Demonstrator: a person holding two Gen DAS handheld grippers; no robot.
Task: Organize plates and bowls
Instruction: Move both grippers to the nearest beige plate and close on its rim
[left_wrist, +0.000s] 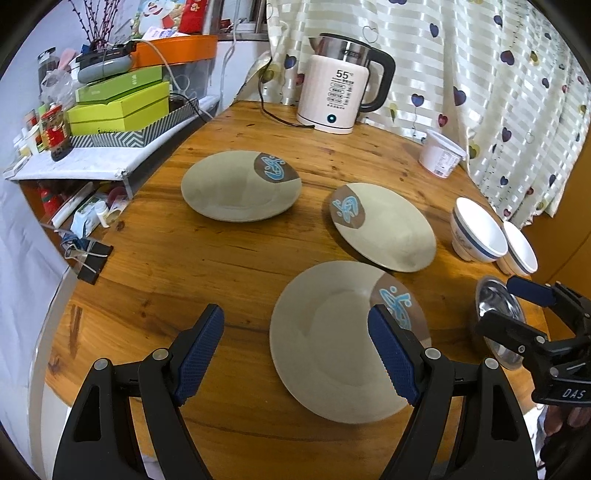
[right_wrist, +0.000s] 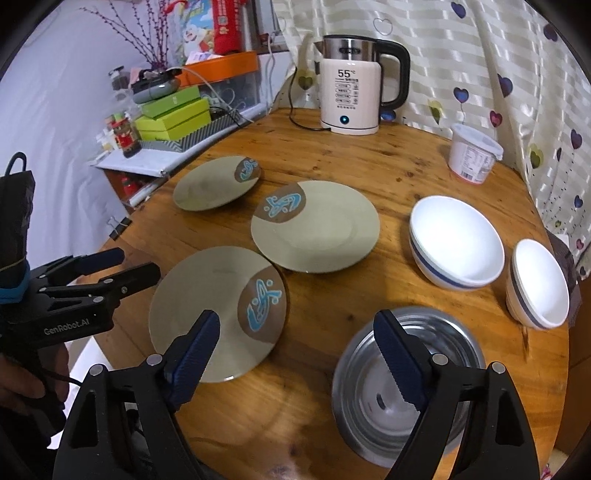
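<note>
Nothing stacked yet — three beige round plates (right_wrist: 218, 314) lie apart mid-table, steel bowl (right_wrist: 406, 380) at the near edge; left gripper (left_wrist: 295, 354) and right gripper (right_wrist: 299, 354) both gape empty — next, clamp a rim

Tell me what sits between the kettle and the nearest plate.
The middle plate lies between the kettle and the nearest plate, clearest in the right wrist view; otherwise bare table.
</note>
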